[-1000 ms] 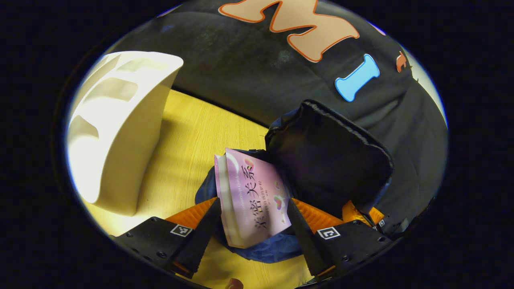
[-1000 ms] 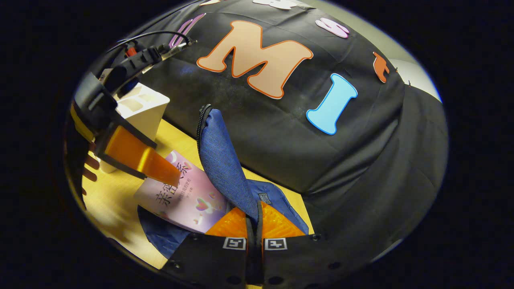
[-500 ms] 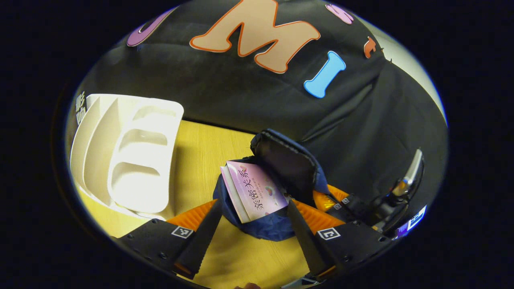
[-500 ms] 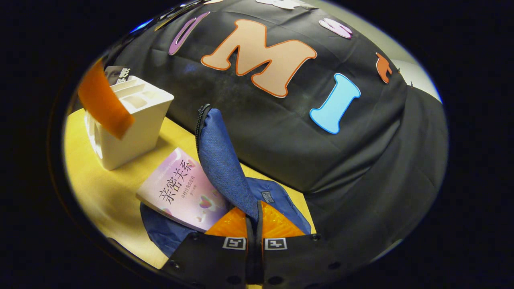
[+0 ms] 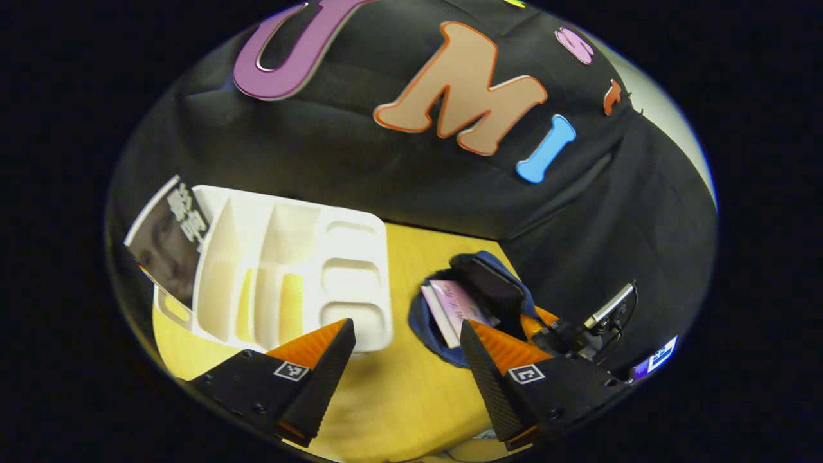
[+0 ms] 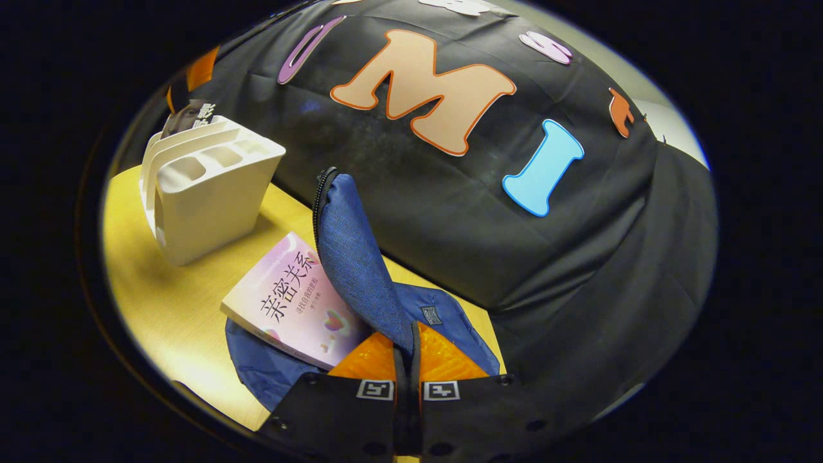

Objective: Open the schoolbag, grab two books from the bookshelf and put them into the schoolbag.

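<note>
1. Two grippers are at work: the left gripper hangs above the tabletop with its fingers spread wide and nothing between them.
2. The right gripper is pinched tight on the raised flap of the bag, holding it upright.
3. The bag is blue and lies on the tabletop near the booth's wall, its mouth open.
4. A pink book lies half inside the bag's mouth, half sticking out over the tabletop.
5. A white shelf stands left of the bag, apart from it.
6. A second book with a dark cover leans in the shelf's far slot.
</note>
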Demonstrator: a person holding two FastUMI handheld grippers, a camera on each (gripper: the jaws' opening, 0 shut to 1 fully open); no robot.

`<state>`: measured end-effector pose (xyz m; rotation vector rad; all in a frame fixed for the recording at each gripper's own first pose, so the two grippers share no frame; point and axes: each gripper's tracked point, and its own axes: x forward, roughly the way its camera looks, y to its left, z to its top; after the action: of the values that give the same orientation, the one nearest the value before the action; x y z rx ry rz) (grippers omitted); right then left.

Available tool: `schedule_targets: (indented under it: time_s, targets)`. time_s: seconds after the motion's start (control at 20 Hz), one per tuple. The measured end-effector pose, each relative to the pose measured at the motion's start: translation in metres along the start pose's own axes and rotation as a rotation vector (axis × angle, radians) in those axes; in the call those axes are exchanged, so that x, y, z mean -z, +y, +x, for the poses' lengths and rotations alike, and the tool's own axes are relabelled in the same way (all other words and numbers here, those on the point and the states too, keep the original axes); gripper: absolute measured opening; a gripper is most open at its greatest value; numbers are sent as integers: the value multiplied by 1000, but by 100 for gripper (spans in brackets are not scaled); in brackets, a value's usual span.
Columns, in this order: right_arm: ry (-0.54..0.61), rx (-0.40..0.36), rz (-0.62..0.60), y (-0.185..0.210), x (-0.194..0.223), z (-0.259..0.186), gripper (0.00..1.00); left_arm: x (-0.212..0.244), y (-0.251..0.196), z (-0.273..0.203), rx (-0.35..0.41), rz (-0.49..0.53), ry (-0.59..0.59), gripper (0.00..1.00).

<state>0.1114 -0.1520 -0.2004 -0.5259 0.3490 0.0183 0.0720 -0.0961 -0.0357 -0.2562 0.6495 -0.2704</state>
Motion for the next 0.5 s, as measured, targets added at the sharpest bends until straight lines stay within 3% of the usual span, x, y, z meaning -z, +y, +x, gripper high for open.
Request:
schedule_targets:
  time_s: [0.5]
  targets:
    - [16,3,-12,2,1,-1,0,-89,174,-41,-294,117,26,95]
